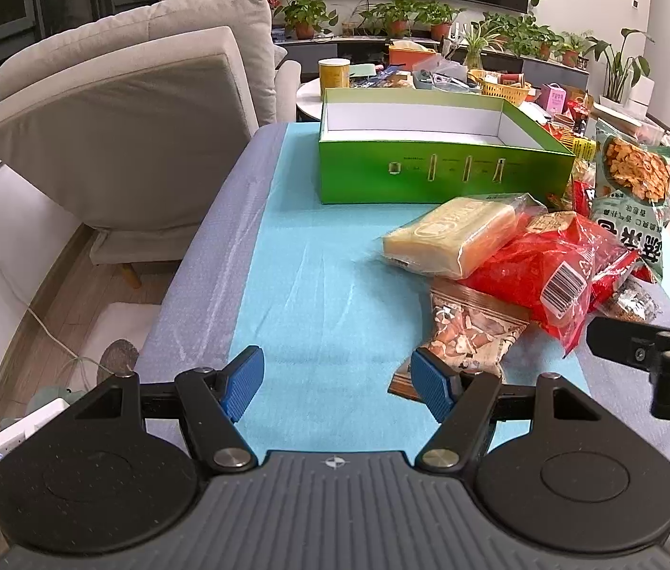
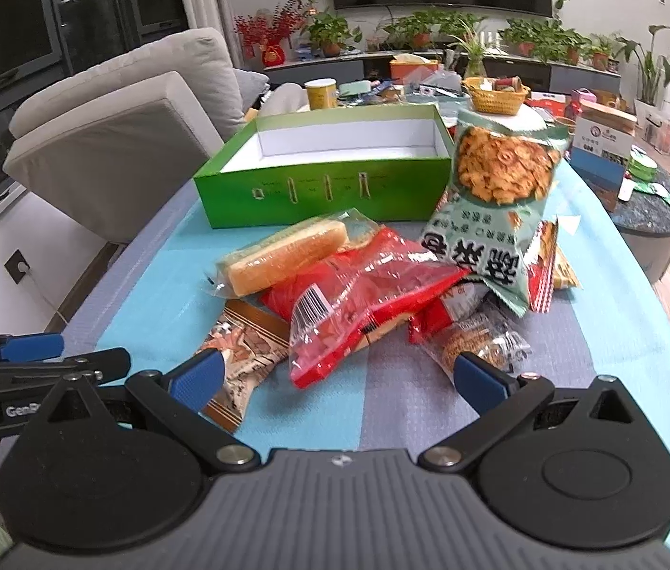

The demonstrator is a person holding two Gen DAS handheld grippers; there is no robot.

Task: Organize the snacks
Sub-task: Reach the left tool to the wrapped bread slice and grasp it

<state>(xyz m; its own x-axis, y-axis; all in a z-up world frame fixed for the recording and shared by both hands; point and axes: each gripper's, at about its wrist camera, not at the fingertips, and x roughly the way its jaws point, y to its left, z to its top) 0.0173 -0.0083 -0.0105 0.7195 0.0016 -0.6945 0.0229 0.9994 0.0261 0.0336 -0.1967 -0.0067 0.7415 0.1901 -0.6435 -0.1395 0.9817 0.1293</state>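
Observation:
An empty green box (image 1: 435, 168) (image 2: 320, 190) stands open at the far side of the table. In front of it lies a pile of snacks: a wrapped yellow cake (image 1: 454, 235) (image 2: 287, 256), a red bag (image 1: 539, 270) (image 2: 358, 304), a green cracker bag (image 1: 629, 190) (image 2: 501, 190), a brown nut packet (image 1: 468, 332) (image 2: 244, 351) and a small clear-wrapped snack (image 2: 482, 346). My left gripper (image 1: 337, 387) is open and empty, left of the pile. My right gripper (image 2: 337, 377) is open and empty, just short of the pile's near edge.
The table carries a blue mat (image 1: 316, 285). A grey sofa (image 1: 121, 133) stands to the left. Behind the box a cluttered table holds a yellow can (image 1: 333, 73) and a yellow basket (image 1: 501, 85). A dark side table (image 2: 644, 209) with boxes stands at the right.

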